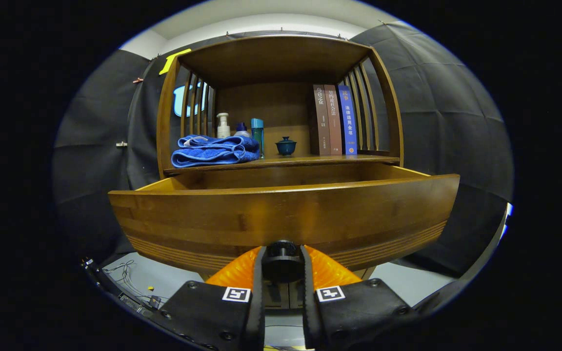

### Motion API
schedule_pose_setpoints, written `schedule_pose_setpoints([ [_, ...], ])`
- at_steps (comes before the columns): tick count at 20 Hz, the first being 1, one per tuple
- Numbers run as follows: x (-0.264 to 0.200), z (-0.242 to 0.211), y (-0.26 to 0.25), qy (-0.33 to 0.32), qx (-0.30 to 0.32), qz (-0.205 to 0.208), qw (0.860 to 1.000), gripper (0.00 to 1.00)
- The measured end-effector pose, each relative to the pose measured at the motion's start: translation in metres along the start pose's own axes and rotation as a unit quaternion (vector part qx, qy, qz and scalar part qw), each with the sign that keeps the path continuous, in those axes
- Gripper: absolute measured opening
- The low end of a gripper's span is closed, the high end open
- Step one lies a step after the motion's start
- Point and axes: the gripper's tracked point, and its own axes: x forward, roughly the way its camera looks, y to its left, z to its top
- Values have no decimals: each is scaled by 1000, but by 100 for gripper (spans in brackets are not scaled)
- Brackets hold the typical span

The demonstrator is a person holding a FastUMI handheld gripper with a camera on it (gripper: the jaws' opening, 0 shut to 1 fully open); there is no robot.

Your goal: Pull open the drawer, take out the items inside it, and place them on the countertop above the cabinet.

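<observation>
Drawer is out, pulled well fwd of the cabinet, its curved wood front spanning the middle of the frame; top rim sits just under the worktop edge. Inside of the drawer can't be seen from this low angle, so contents unknown.

Room to move: open gap under the drawer front at lower left and lower right, pale floor there w/ cables at lower left. Dark cloth wall on both sides.

On the worktop, centre-left: folded blue towel at the front edge, behind it a white pump bottle, a small blue-capped bottle and a teal bottle. Small dark lidded cup at centre, apart from the rest. Three books upright at right, against the slatted side.

Tool at bottom centre: fingers nearly closed, pinching the black drawer knob from both sides, right at the drawer front's lower edge.
</observation>
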Motion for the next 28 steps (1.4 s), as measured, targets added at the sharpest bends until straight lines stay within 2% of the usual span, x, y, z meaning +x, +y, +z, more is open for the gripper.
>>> schedule_pose_setpoints([
  [9,-7,-5,0,3,14,-6,1000,35],
  [11,-8,-6,-1,14,18,-14,1000,41],
  [15,-30,5,5,7,21,-9,1000,100],
  [20,-55,35,-1,27,4,-31,999,99],
  [24,-68,65,-18,71,7,-81,994,99],
  [28,-63,95,-22,120,29,-109,986,99],
])
